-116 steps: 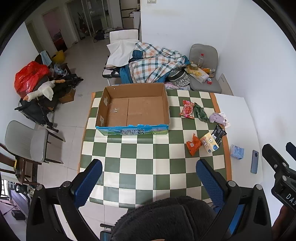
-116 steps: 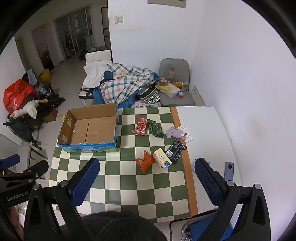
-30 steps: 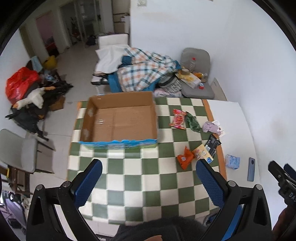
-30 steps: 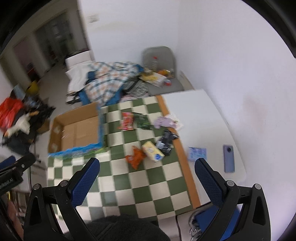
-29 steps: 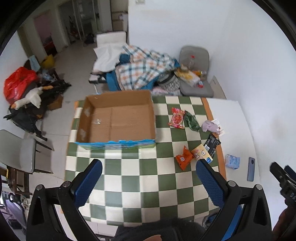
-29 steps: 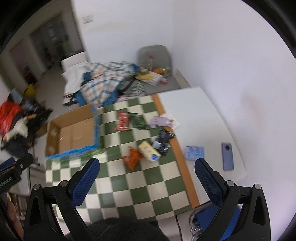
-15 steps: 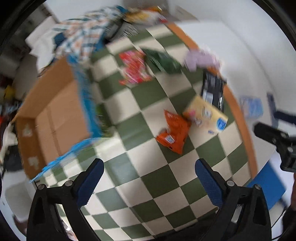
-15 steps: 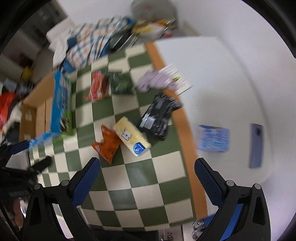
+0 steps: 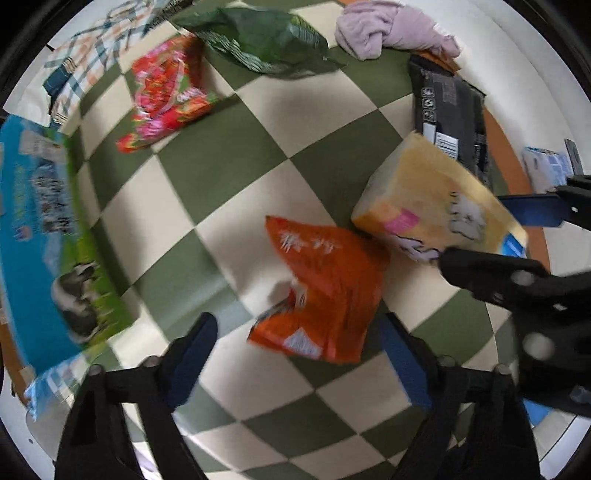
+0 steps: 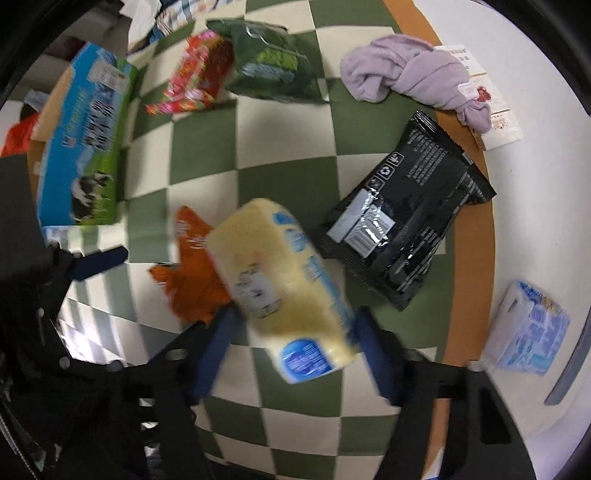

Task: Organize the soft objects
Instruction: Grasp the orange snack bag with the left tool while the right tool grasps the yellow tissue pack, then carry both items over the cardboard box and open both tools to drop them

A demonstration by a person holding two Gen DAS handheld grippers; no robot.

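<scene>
On the green checked tablecloth lie an orange snack bag [image 9: 321, 295], a yellow tissue pack [image 9: 439, 210], a black pouch [image 9: 450, 110], a red-pink packet [image 9: 166, 88], a green bag [image 9: 262, 40] and a lilac cloth [image 9: 391, 33]. My left gripper [image 9: 295, 354] is open, its blue fingers on either side of the orange bag's near end. My right gripper [image 10: 295, 343] is open around the near end of the yellow pack [image 10: 280, 284]. The orange bag [image 10: 192, 273] lies just left of it. Whether either gripper touches its item, I cannot tell.
The blue-and-green side of the cardboard box [image 9: 40, 229] stands at the left, also in the right wrist view [image 10: 85, 147]. A small blue tissue packet [image 10: 528, 332] and a phone [image 10: 570, 369] lie on the white table at the right. A paper card [image 10: 491, 110] lies under the lilac cloth [image 10: 406, 74].
Both grippers have dropped from high above the table down to the items. The left one now straddles the orange bag, the right one the yellow pack. Both stay open.
</scene>
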